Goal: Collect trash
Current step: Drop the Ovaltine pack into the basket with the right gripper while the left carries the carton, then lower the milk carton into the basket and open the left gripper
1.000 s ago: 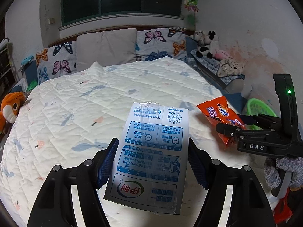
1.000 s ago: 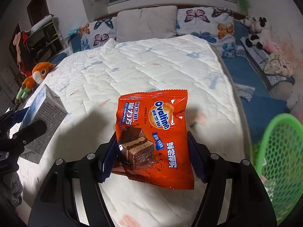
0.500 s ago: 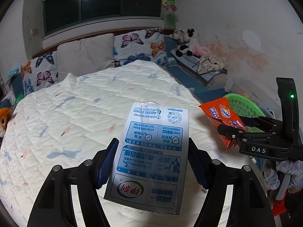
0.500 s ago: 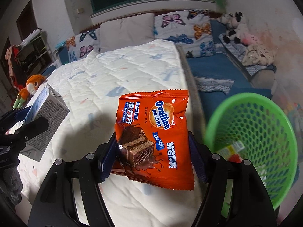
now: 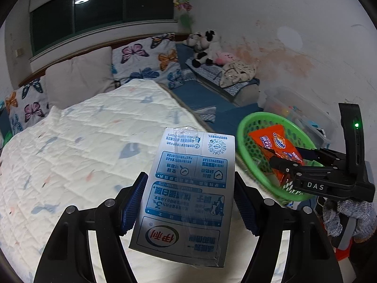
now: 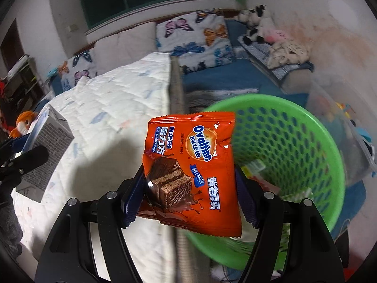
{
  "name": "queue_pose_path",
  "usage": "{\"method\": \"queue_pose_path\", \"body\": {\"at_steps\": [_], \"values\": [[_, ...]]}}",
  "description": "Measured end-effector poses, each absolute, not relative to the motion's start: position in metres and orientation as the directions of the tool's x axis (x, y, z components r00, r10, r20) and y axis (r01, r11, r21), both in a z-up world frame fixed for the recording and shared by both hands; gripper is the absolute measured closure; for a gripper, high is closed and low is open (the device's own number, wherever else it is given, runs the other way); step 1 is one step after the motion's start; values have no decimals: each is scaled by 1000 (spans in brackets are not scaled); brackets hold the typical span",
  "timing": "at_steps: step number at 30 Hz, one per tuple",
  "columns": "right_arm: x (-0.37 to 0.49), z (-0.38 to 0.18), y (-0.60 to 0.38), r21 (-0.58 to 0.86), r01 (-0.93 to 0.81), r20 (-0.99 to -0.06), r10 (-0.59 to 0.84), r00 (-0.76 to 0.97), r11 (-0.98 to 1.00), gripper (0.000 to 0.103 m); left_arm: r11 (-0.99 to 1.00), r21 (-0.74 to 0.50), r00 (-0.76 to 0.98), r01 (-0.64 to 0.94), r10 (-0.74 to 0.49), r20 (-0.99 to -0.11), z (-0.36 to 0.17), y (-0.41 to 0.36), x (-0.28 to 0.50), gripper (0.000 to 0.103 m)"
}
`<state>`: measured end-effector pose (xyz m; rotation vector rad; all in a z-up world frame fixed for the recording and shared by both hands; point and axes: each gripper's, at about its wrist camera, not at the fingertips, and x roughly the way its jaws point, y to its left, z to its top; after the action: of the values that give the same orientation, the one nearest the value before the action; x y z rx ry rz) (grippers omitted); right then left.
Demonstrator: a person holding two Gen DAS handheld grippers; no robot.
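A bed (image 5: 89, 141) under a white quilted cover fills the room ahead of the tool. Butterfly-print pillows (image 5: 148, 59) and a plain beige one (image 5: 77, 75) lean at its head, beneath a dark window (image 5: 101, 11) that reflects a ceiling lamp. To the right, plush toys (image 5: 202, 47) sit along a stained white wall (image 5: 271, 54).

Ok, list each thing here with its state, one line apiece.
Milk carton: held in left hand-held gripper, over the bed.
Wrapper: between the pads of right hand-held gripper, at the basket's rim.
Basket: upright, some trash inside.
Bed: quilt spread flat.
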<state>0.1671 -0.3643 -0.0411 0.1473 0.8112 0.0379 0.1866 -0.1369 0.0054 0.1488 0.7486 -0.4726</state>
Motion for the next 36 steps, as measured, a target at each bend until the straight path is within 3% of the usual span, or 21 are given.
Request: {"method": "queue_pose_path", "body": {"at_steps": [17,36], "values": [[148,-51,-431,184,145,-725,34,688,972,18,835,-40,589,549,-420,-691,9,-208,194,35],[109,-41,-479,244,212,-688,14,726,946,16,792,-99,500,602,-470,-727,-7,-279,207,34]]}}
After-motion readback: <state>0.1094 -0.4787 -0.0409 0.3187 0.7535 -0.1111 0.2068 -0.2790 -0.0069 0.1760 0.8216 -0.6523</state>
